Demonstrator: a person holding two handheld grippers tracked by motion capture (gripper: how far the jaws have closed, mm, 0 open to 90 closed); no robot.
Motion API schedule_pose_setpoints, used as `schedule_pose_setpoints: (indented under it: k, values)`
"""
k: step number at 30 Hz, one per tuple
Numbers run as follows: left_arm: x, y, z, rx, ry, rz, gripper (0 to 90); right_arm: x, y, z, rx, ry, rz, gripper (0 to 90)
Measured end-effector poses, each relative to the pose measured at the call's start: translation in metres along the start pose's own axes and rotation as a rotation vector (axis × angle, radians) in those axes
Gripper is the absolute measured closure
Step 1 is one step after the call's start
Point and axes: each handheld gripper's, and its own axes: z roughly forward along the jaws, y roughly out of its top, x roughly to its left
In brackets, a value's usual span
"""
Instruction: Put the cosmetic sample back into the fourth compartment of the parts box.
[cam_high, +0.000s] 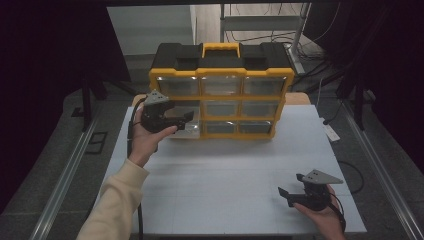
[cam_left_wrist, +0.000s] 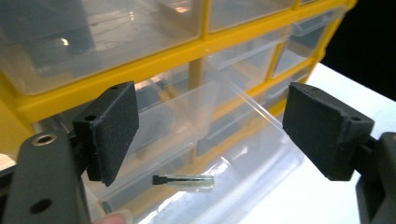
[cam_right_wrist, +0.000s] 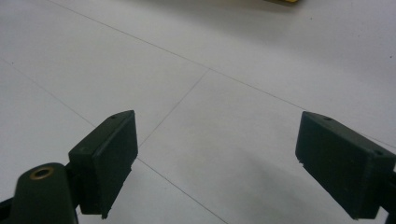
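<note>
My left gripper (cam_left_wrist: 210, 135) hangs with jaws spread over the pulled-out clear drawer (cam_left_wrist: 187, 140) at the yellow organizer's (cam_high: 221, 90) lower left. It looks light, slippery and brittle; I'd pinch its front lip. My right gripper (cam_high: 300, 192) rests released on the white table (cam_high: 225, 175).

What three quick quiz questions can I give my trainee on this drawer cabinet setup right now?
1. True or false: the left tool is shut on a drawer handle.
2. Which drawer of the yellow organizer is pulled out? A) top right B) lower left C) middle centre
3. Fill in: the right tool is held open above the white ____.

Key:
1. False. Its jaws stand apart, in front of the pulled-out clear drawer.
2. B. A small dark-capped item lies inside it.
3. Table.
</note>
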Motion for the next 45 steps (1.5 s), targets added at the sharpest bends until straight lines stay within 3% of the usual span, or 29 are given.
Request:
schedule_pose_setpoints:
  k: [8,14,21,28,45]
  values:
    - [-0.011,-0.010,-0.015,-0.025,-0.069,0.024,18.9,-0.002,-0.001,0.001,0.000,0.008,0.011,13.6]
    - [-0.023,-0.019,-0.022,-0.025,-0.095,0.046,19.4,-0.002,0.000,0.000,-0.008,0.018,0.013,13.6]
    - [-0.039,-0.038,-0.026,-0.028,-0.113,0.077,19.7,-0.002,-0.002,-0.002,-0.004,0.021,0.011,13.6]
    - [-0.043,-0.062,-0.030,0.001,-0.138,0.070,19.7,-0.003,-0.004,-0.004,-0.003,0.015,0.017,13.5]
    - [-0.039,-0.122,-0.030,0.085,-0.090,0.085,18.8,-0.006,-0.006,-0.006,0.000,-0.004,0.027,13.6]
